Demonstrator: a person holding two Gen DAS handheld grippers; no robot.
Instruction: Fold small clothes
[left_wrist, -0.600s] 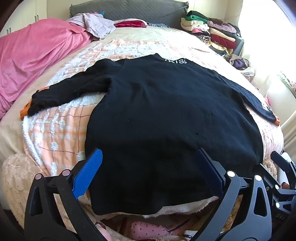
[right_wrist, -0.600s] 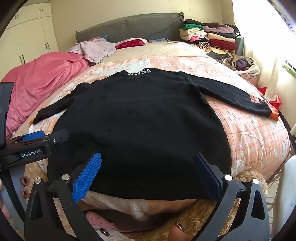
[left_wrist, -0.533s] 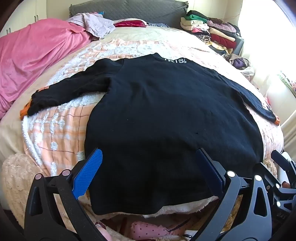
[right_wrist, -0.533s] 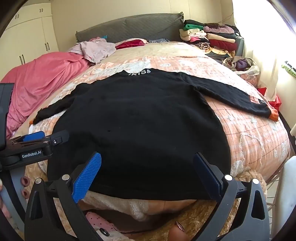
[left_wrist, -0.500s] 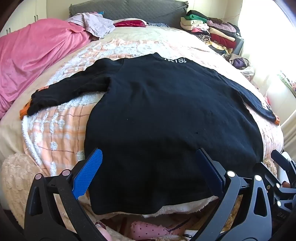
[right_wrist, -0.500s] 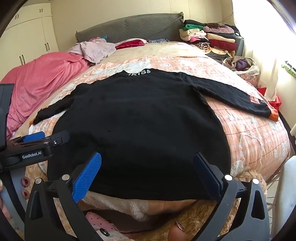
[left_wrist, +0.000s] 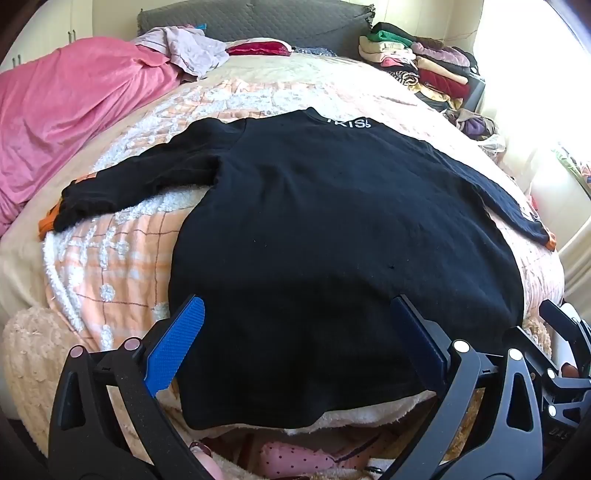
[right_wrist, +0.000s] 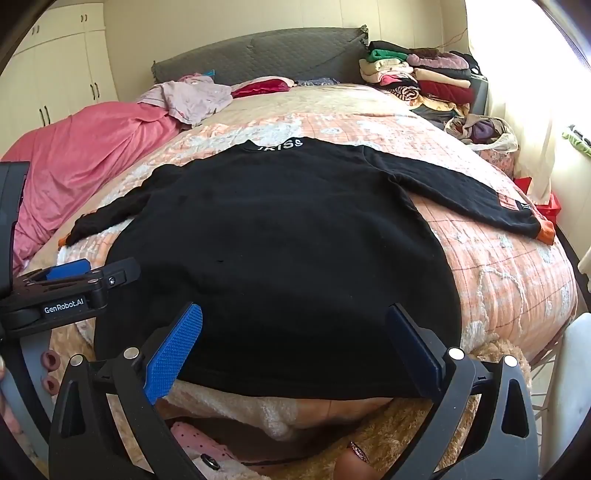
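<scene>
One black sweater (left_wrist: 332, 229) is lying flat on the bed (left_wrist: 122, 266), collar pointing toward the headboard (right_wrist: 258, 55), two sleeves spreading sideways. Left tool (left_wrist: 295, 332) and right tool (right_wrist: 295, 332) are gaping wide, gripping nothing.

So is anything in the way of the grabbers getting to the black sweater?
Nothing visible. The black sweater lies flat on the bed, and both the left gripper and right gripper hang over its near hem, jaws wide open.

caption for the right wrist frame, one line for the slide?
Open right gripper hovers over the hem of a black sweater spread flat on the bed.
</scene>
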